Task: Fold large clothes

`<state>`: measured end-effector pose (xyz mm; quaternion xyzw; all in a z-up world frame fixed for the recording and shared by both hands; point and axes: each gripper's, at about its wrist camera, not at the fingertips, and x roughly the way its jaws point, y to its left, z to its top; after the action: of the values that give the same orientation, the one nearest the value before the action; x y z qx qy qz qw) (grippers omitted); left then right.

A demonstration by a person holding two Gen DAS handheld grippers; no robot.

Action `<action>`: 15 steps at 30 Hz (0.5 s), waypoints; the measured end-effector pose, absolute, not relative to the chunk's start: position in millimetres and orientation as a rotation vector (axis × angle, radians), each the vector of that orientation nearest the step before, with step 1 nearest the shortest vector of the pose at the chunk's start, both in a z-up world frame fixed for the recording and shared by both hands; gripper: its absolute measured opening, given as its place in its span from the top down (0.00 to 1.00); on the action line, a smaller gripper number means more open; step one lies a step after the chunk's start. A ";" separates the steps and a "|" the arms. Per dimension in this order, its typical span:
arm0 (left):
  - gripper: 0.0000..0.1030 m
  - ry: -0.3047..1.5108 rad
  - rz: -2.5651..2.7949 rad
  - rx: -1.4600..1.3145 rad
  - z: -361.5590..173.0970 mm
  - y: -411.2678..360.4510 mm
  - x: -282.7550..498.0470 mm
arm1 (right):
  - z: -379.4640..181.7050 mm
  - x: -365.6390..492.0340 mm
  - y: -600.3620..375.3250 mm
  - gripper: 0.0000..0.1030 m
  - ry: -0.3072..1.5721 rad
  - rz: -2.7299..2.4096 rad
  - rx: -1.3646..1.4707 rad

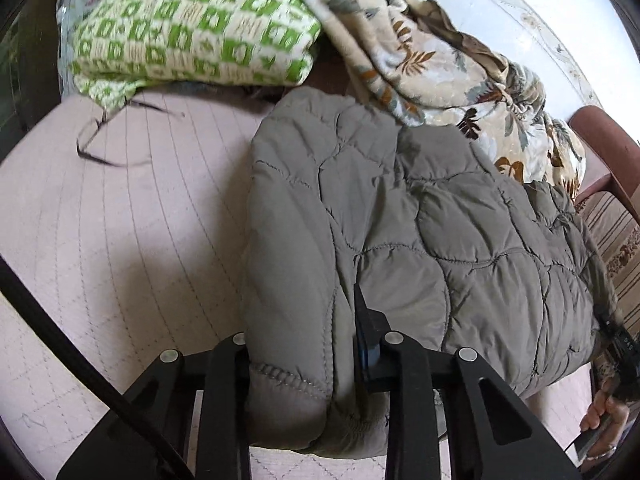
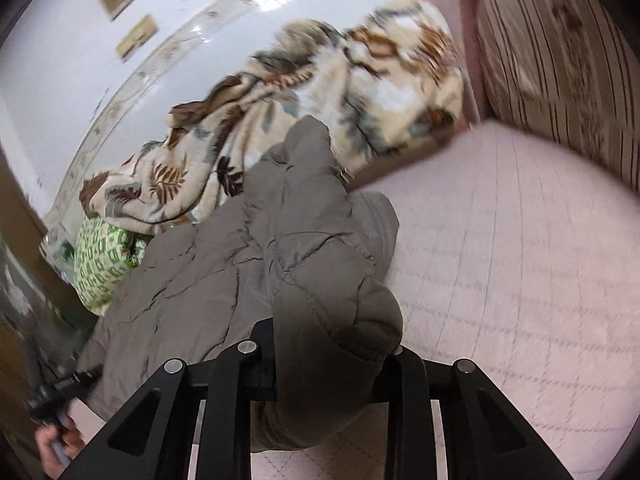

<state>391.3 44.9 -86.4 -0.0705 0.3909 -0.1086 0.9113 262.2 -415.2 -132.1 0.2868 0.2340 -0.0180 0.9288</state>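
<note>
Both tongs are clamped on the quilted grey-brown jacket (image 1: 420,220), one at each near corner, and that is the whole story of the coming move. The left tongs (image 1: 304,344) have a thick padded edge with a stitched hem wedged between the fingers, which stand only as far apart as the bunched fabric forces them. The right tongs (image 2: 324,352) grip a fat fold of the same jacket (image 2: 248,264) the same way, closed down on the padding.

The jacket lies on the pink quilted bed cover (image 1: 120,240), and its length runs straight away from both tongs toward the leaf-print blanket (image 1: 440,64) heaped at the far side. In the left view the bulk spreads off to the right; in the right view it spreads off to the left, so the garment sits between the two hands, each about equally near to its own corner. The far end touches or tucks under the blanket; I cannot tell which.

My read: the near edge wants carrying forward along that long axis, both hands together. The green-patterned pillow (image 1: 192,28) sits clear, off to the left.
</note>
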 end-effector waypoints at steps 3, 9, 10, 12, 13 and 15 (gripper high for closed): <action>0.77 0.774 -0.224 -0.135 -76.1 43.1 385.8 | -115.9 255.5 -405.0 0.73 0.436 -0.031 0.517; 0.78 0.734 -0.238 -0.141 -54.2 43.2 371.3 | -87.5 240.6 -387.1 0.73 0.375 0.003 0.435; 0.78 0.730 -0.243 -0.142 -50.5 43.0 368.3 | -84.8 238.9 -385.4 0.73 0.374 0.009 0.432; 0.78 0.727 -0.246 -0.141 -43.8 43.6 362.2 | -76.2 231.2 -383.2 0.73 0.370 0.028 0.430; 0.78 0.731 -0.245 -0.137 -41.1 44.0 359.1 | -73.3 227.5 -383.2 0.73 0.371 0.037 0.435; 0.78 0.730 -0.249 -0.136 -36.7 45.6 349.9 | -68.6 218.9 -382.2 0.73 0.375 0.052 0.444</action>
<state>349.9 45.6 -36.7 -0.0660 0.3559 -0.1215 0.9242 218.9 -382.2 -68.6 0.2190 0.1847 0.0254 0.9578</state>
